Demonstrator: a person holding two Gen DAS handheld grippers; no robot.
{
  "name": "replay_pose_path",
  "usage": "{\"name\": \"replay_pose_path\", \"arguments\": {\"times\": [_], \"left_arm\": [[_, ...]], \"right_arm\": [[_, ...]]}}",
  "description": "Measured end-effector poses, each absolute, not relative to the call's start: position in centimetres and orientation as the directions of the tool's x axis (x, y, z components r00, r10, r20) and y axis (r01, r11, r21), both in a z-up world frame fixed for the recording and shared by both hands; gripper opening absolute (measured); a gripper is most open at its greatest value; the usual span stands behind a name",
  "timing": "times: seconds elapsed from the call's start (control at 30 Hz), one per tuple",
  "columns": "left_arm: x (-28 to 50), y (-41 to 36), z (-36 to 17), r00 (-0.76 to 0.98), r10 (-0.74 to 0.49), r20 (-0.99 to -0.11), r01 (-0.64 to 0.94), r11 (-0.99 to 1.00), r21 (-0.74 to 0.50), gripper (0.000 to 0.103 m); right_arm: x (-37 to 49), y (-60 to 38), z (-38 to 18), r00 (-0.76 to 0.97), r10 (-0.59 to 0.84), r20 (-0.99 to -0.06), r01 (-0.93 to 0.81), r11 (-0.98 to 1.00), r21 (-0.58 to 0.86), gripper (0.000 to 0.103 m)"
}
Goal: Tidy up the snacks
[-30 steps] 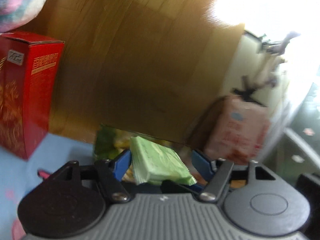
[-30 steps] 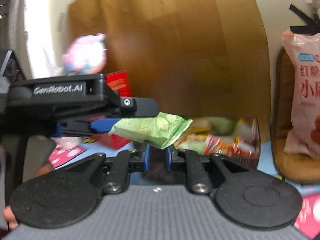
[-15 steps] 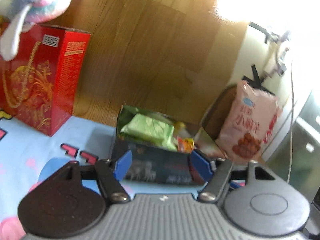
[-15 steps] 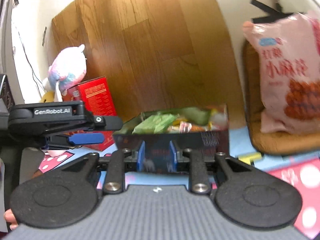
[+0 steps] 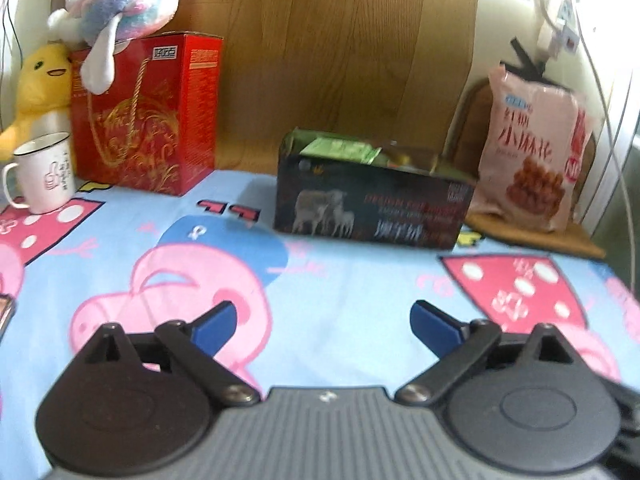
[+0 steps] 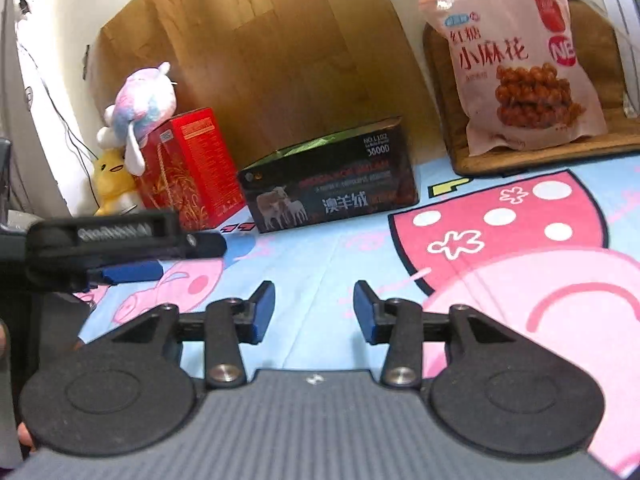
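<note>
A dark open box [image 5: 372,208] printed with sheep stands at the back of the table, and a green snack packet [image 5: 340,149] lies on top of other snacks inside it. The same box [image 6: 332,196] shows in the right wrist view. My left gripper [image 5: 324,326] hangs well back from the box over the cartoon tablecloth, its jaws opening wide with nothing between them. My right gripper [image 6: 315,312] is likewise back from the box, jaws opening and empty. The left gripper's arm [image 6: 120,240] crosses the left of the right wrist view.
A red gift box [image 5: 152,112] with a plush toy [image 5: 120,4] on top stands left of the box. Beside it are a yellow duck toy [image 5: 38,84] and a white mug [image 5: 42,172]. A pink snack bag [image 5: 536,152] leans on a wooden board [image 6: 540,156] at the right.
A second ago the green packet was held over the box between my grippers. It now lies in the box. Both grippers have drawn back toward the near table and opened wider.
</note>
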State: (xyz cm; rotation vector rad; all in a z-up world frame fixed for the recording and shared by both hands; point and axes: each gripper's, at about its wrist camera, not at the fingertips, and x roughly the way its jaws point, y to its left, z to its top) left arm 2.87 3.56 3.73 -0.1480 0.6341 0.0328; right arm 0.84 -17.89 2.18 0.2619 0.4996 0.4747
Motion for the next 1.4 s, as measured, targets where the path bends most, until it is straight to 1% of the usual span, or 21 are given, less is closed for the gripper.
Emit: {"name": "replay_pose_path", "arguments": {"times": [0.07,0.17,0.3,0.53,0.6,0.8,1.27,1.4], "left_arm": [[2.3,3.2,3.4,0.803,0.011,-0.596,-0.088,0.991,-0.1,0.1],[1.7,2.8,3.2,0.801,0.04,-0.597,-0.097,0.993,-0.064,0.103],[1.4,2.3,2.9,0.794,0.078,-0.603,-0.111,0.994,-0.017,0.103],[1.3,2.1,2.5,0.781,0.117,-0.613,-0.136,0.991,0.016,0.103],[1.3,2.1,2.4,0.781,0.125,-0.612,-0.138,0.99,0.027,0.103],[1.3,2.2,2.3,0.777,0.131,-0.615,-0.141,0.99,0.033,0.103],[0.6,2.3,3.1,0.814,0.095,-0.572,-0.111,0.994,0.006,0.103],[0.6,2.0,3.2,0.813,0.118,-0.57,-0.119,0.992,0.035,0.103]], "right_arm": [[0.4,-18.1,2.1,0.777,0.495,-0.389,-0.368,0.859,0.357,0.051],[0.0,-18.5,2.1,0.784,0.488,-0.383,-0.352,0.858,0.374,0.052],[0.1,-18.9,2.0,0.787,0.486,-0.379,-0.335,0.854,0.398,0.052],[0.3,-19.6,1.7,0.783,0.489,-0.383,-0.313,0.843,0.438,0.054],[0.3,-19.7,1.7,0.787,0.486,-0.38,-0.307,0.843,0.441,0.062],[0.2,-19.7,1.8,0.788,0.485,-0.38,-0.306,0.843,0.441,0.062],[0.3,-19.8,1.8,0.787,0.486,-0.38,-0.307,0.843,0.443,0.063],[0.3,-19.8,1.8,0.787,0.486,-0.38,-0.307,0.843,0.442,0.063]]}}
